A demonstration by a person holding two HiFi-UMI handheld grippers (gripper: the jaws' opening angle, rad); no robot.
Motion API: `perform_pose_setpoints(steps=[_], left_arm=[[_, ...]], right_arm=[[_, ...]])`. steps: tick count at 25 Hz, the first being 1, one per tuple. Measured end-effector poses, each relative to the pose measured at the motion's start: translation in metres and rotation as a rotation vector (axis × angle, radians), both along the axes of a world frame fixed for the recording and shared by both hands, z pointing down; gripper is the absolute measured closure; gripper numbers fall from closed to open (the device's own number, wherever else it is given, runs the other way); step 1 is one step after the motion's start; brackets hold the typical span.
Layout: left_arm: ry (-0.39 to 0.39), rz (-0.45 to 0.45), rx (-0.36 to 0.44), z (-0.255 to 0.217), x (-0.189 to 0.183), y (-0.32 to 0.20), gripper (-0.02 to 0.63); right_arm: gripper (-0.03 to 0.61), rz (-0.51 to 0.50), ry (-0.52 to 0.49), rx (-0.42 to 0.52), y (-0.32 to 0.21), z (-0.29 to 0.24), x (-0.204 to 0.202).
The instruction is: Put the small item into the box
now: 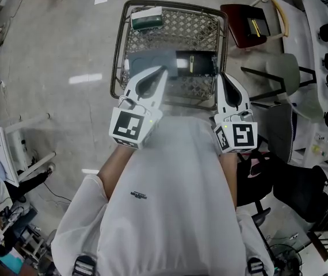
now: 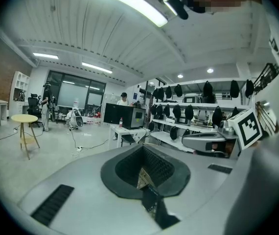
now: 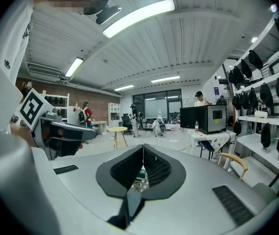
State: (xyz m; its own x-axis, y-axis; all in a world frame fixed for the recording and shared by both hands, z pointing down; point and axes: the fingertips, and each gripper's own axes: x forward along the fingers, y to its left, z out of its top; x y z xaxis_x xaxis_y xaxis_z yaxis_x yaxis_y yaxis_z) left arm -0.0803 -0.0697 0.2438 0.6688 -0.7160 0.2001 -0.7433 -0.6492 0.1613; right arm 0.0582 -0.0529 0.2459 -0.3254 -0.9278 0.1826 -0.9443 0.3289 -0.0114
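The person holds both grippers up close against the white shirt (image 1: pixel 175 177), jaws pointing forward over a wire basket (image 1: pixel 175 4) on the floor.

The left gripper (image 1: pixel 163 70) is closed: in the left gripper view its two dark pads meet along a line at the tip, with only a small slit lower down, and nothing is pinched between them. The right gripper (image 1: pixel 221 77) is the same, its pads pressed together and empty in the right gripper view. Both tips hang just over the near rim of the basket, well apart from each other, and touch nothing.

Inside the basket, a green box (image 1: pixel 147 20) lies in the far left corner. Nearer the person lie a dark grey flat piece (image 1: pixel 152 59) and, just beside it on the right, a black pack (image 1: pixel 195 63) with a pale stripe. Which of these is the small item I cannot tell — none of them is in either claw.

A dark red stool (image 1: pixel 247 25) stands to the right of the basket. The gripper views look out level across a workshop — ceiling lights, shelves, tables and people far off.
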Motion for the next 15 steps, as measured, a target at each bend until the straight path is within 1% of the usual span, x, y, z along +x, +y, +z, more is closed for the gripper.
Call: perform_pose_setpoints(steps=[8, 15], left_arm=[[0.001, 0.009, 0.005, -0.002, -0.004, 0.004, 0.612], [0.01, 0.007, 0.012, -0.004, -0.009, 0.008, 0.612]], right_arm=[[0.578, -0.017, 0.006, -0.004, -0.001, -0.002, -0.016], [0.579, -0.015, 0.015, -0.001, 0.001, -0.002, -0.019]])
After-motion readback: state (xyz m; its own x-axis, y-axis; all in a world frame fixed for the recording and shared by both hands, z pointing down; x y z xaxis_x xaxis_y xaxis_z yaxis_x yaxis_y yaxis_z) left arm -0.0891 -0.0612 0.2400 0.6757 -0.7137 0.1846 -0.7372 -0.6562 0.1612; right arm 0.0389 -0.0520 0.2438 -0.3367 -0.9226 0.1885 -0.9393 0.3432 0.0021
